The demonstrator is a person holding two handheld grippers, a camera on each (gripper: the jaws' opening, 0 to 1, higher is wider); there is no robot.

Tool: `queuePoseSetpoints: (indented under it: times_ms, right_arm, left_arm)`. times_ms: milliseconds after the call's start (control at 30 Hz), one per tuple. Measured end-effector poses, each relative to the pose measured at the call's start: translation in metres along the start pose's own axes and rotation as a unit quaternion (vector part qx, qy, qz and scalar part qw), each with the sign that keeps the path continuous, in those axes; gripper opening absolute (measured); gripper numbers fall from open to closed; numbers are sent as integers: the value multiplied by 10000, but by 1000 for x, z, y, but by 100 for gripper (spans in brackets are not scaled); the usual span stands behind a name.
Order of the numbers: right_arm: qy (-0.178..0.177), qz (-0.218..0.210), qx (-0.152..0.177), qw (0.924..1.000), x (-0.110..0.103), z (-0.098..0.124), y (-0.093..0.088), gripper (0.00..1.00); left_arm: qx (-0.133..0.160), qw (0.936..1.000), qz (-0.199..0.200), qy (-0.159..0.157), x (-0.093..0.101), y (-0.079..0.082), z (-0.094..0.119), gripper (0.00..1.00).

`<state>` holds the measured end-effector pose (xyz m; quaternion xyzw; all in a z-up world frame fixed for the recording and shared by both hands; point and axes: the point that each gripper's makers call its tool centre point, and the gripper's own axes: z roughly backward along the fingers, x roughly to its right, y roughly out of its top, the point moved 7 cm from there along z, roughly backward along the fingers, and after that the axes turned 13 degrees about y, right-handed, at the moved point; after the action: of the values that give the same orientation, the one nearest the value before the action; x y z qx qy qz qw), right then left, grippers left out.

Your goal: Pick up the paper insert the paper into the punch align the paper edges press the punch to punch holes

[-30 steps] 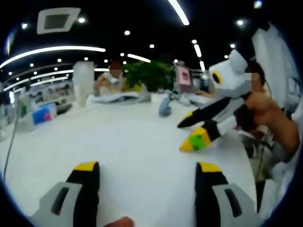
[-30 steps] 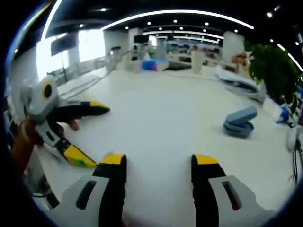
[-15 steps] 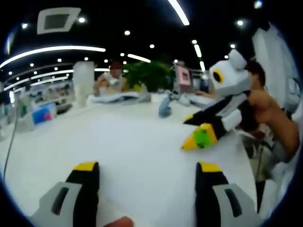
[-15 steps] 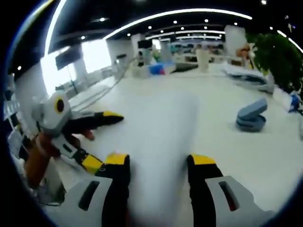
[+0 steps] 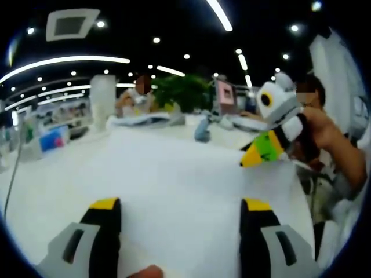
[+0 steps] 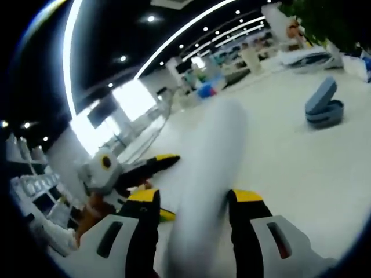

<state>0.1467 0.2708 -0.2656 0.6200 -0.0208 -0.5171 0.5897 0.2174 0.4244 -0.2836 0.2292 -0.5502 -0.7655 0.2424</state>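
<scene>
Gripping the paper (image 6: 200, 191) edge-on with our right tool (image 6: 191, 200): jaws closed partway around the sheet, which rises blurred between them. In the left gripper view that same sheet (image 5: 185, 191) spreads wide above the white surface (image 5: 46, 174), right tool (image 5: 268, 145) pinching its far corner. Our left tool (image 5: 179, 202) is wide open, holding nothing. The blue punch (image 6: 324, 105) sits on the surface (image 6: 290, 168), well apart from the paper.
</scene>
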Motion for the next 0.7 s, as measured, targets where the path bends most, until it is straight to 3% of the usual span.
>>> queuePoseSetpoints:
  times_ms: [200, 367, 433, 600, 700]
  right_arm:
    - [236, -431, 122, 9987, 4, 22, -3, 51]
    - [302, -520, 152, 9981, 1, 24, -5, 50]
    - [561, -648, 94, 9963, -6, 22, -10, 50]
    - [831, -794, 69, 9934, -12, 17, -15, 49]
    - [1291, -1103, 82, 9854, -20, 6, -18, 49]
  left_arm:
    - [-1, 10000, 6, 3, 0, 0, 0, 83]
    - [1, 10000, 7, 8, 0, 0, 0, 84]
    - [3, 10000, 5, 9, 0, 0, 0, 83]
    - [3, 10000, 4, 12, 1, 0, 0, 84]
    - [4, 10000, 2, 15, 1, 0, 0, 83]
